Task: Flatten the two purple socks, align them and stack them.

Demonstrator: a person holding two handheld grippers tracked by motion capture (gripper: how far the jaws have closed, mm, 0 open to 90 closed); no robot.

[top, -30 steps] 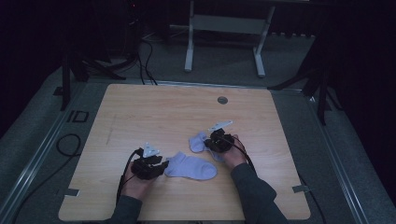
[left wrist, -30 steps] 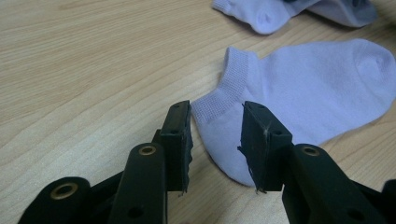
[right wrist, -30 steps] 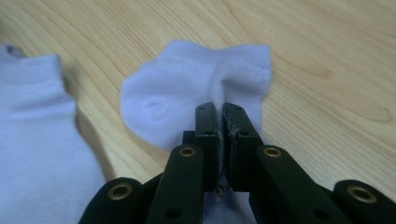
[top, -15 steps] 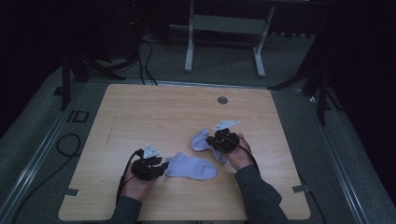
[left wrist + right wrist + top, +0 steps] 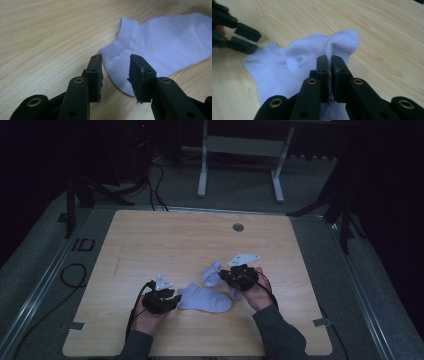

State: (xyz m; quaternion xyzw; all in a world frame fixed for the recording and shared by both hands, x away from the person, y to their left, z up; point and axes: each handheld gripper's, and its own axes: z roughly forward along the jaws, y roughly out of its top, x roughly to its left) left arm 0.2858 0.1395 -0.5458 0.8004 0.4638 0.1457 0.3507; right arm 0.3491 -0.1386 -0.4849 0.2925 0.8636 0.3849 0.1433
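Right gripper (image 5: 329,61) jaws pinch the top sock (image 5: 317,50); left gripper (image 5: 115,72) jaws spread over the lower sock (image 5: 160,47). We lift slowly, pinning that one to the bench (image 5: 165,240).

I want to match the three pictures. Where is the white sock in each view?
High view: the sock lies on the table, low in the middle, between the two grippers.
Left gripper view: upper right, its cuff corner reaching down between the open jaws.
Right gripper view: centre, a fold pinched by the shut jaws.
Shared landmark: the left gripper, at the sock's cuff end.
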